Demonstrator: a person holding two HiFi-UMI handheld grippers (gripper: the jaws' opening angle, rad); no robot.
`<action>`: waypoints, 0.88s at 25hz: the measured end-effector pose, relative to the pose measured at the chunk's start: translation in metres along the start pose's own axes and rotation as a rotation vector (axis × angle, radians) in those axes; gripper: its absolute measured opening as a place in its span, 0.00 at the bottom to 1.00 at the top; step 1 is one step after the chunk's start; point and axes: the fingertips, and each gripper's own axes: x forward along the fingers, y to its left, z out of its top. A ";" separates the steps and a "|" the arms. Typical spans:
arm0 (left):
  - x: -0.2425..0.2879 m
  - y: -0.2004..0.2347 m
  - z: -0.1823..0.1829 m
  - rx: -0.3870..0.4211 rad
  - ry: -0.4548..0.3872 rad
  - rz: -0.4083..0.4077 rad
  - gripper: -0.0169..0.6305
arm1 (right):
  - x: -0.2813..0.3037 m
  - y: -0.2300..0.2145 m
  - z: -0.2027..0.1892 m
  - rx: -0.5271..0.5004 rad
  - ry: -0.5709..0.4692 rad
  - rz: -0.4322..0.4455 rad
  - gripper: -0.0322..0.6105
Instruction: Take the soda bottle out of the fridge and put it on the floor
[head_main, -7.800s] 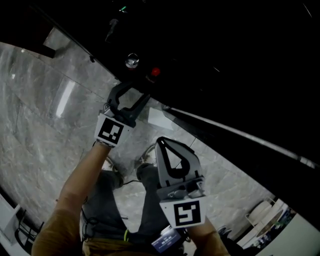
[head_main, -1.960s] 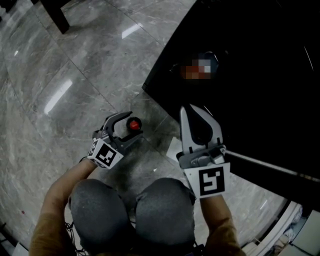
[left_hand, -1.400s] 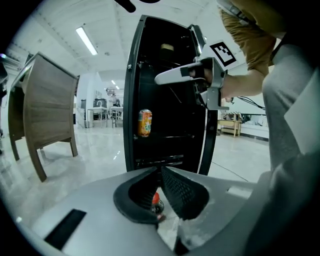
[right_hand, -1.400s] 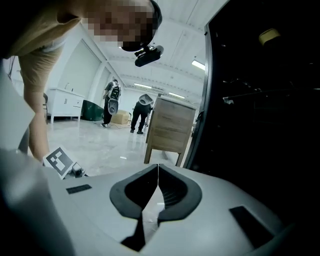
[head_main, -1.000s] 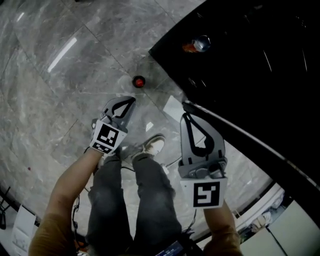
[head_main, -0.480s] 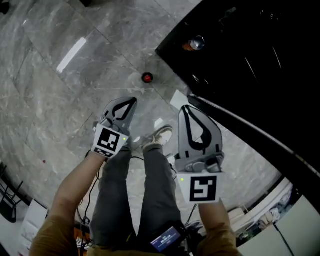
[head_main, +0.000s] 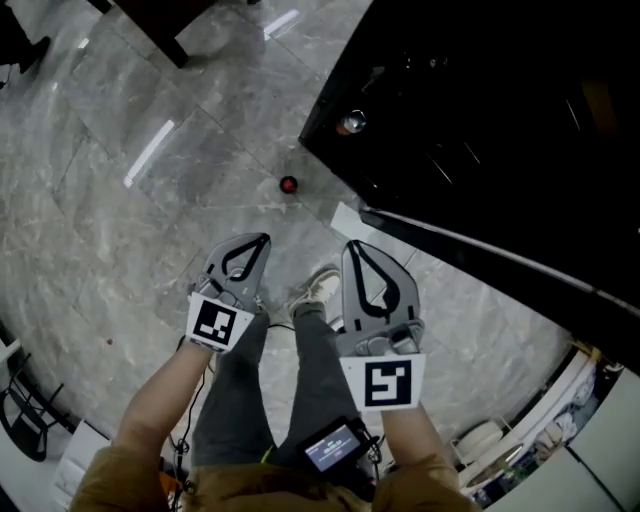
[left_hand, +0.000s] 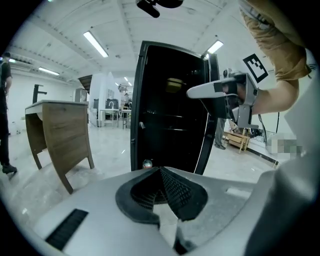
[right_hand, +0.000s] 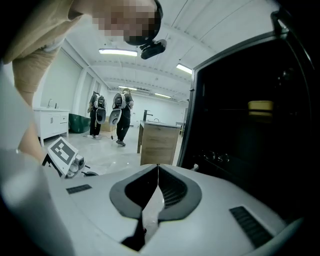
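The soda bottle (head_main: 288, 184), dark with a red cap, stands upright by itself on the grey marble floor (head_main: 120, 220), just in front of the open black fridge (head_main: 480, 90). In the left gripper view the bottle (left_hand: 147, 163) peeks over the jaws at the fridge's (left_hand: 170, 110) foot. My left gripper (head_main: 262, 238) is shut and empty, held well short of the bottle. Beside it, my right gripper (head_main: 350, 245) is also shut on nothing. Each pair of jaws meets tip to tip in its own view, left gripper (left_hand: 161, 169) and right gripper (right_hand: 158, 166).
Another bottle (head_main: 350, 124) with a silvery top sits inside the fridge. The fridge door's (head_main: 480, 250) edge runs to the right of my right gripper. A wooden desk (left_hand: 60, 135) stands to the left. Two people (right_hand: 120, 117) stand far off by a wooden cabinet (right_hand: 159, 142).
Two seconds ago my left gripper held the bottle low at the floor. Since then it has let go, and both grippers have drawn back from the standing bottle.
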 end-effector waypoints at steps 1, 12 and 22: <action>-0.007 -0.003 0.015 -0.007 -0.013 -0.001 0.03 | -0.008 -0.002 0.012 0.008 -0.004 -0.009 0.05; -0.060 -0.042 0.158 0.051 -0.100 -0.087 0.03 | -0.080 -0.029 0.143 0.062 -0.114 -0.136 0.05; -0.099 -0.053 0.268 0.026 -0.185 -0.120 0.03 | -0.144 -0.038 0.206 0.097 -0.207 -0.246 0.05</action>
